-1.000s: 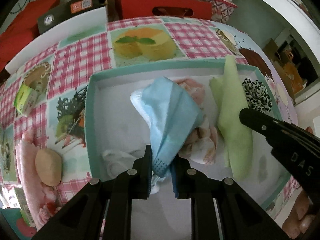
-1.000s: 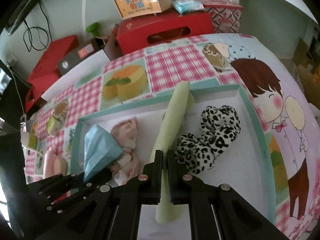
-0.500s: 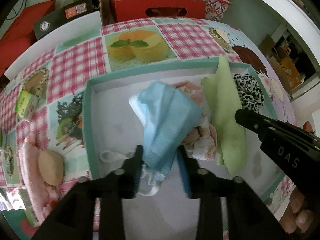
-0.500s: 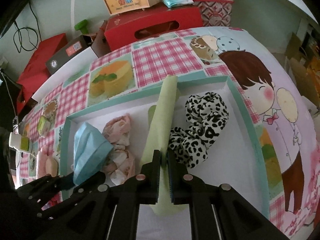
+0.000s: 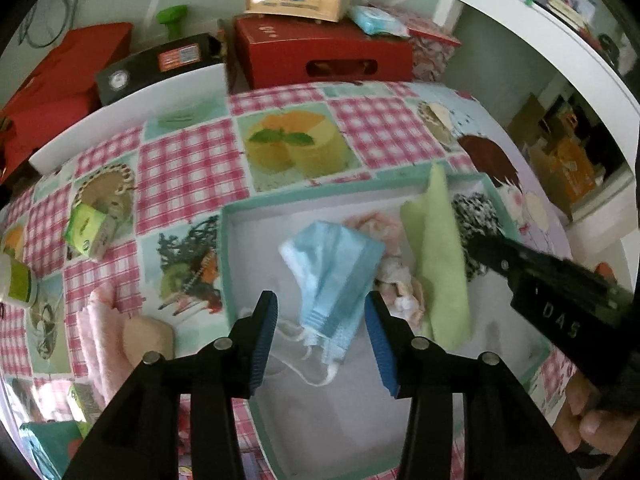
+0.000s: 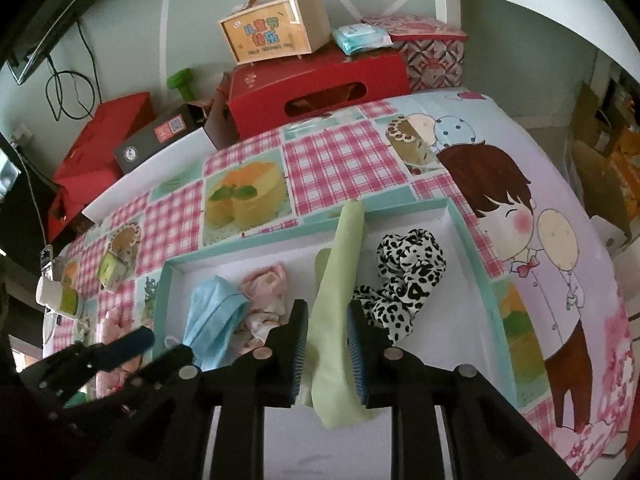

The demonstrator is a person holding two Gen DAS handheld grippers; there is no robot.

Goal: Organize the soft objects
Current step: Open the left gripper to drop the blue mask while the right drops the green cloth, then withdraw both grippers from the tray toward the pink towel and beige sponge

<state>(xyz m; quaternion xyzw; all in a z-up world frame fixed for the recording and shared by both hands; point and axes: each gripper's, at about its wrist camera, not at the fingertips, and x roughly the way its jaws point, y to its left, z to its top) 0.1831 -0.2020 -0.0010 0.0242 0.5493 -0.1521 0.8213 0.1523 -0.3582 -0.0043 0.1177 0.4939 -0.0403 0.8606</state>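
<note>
Left tongs (image 5: 322, 336) just opened off the pale blue pleated face mask (image 5: 334, 276), right tongs (image 6: 327, 350) just parted, releasing the light green folded cloth (image 6: 334, 312), both lifted slightly

The white letters "DAS" can be read on the black body of the right gripper (image 5: 558, 322), in the left wrist view. The gift box (image 6: 276, 36) on the red box beyond the desk's far edge has coloured characters on its front, but they are too small to read.

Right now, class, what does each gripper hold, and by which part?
Nothing. Left gripper has just opened around the blue mask; right gripper around the green cloth.
</note>
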